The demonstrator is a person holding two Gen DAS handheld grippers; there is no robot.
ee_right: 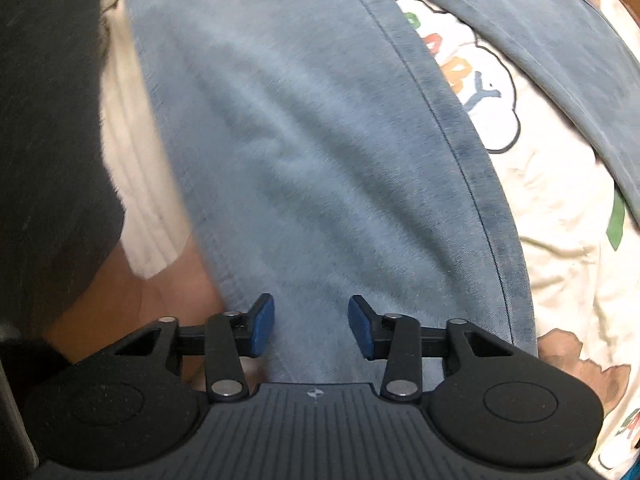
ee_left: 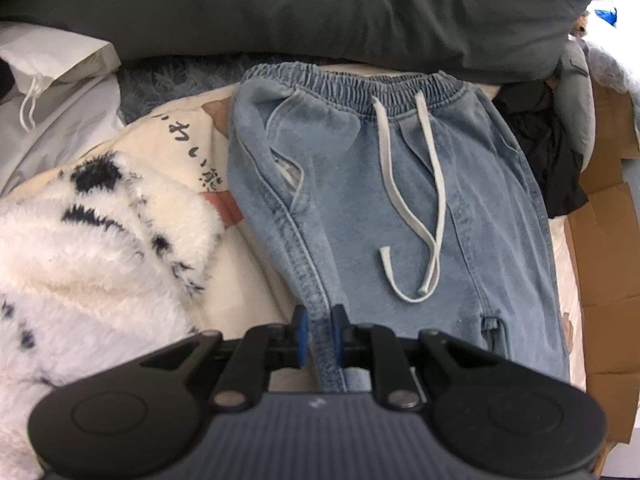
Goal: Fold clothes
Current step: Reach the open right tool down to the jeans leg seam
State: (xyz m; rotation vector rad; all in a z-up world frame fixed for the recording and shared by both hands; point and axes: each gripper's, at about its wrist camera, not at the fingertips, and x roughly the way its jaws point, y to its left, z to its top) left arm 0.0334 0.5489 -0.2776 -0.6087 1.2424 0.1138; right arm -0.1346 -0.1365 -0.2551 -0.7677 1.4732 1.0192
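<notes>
Light blue denim trousers [ee_left: 400, 200] with an elastic waistband and a white drawstring [ee_left: 424, 208] lie flat on a printed cream sheet, waistband at the far end. My left gripper [ee_left: 319, 334] is shut on the trousers' left side seam near the bottom of the view. In the right wrist view the trousers [ee_right: 320, 140] fill the middle, one leg running away from me. My right gripper [ee_right: 311, 326] is open, its blue pads [ee_right: 264, 328] just above the denim with nothing between them.
A fluffy white and black blanket [ee_left: 92, 248] lies left of the trousers. A dark grey pillow [ee_left: 320, 12] lies behind the waistband. Black cloth [ee_left: 548, 148] and cardboard [ee_left: 608, 264] are at the right. The printed sheet [ee_right: 560, 208] shows right of the leg; dark fabric [ee_right: 48, 120] at left.
</notes>
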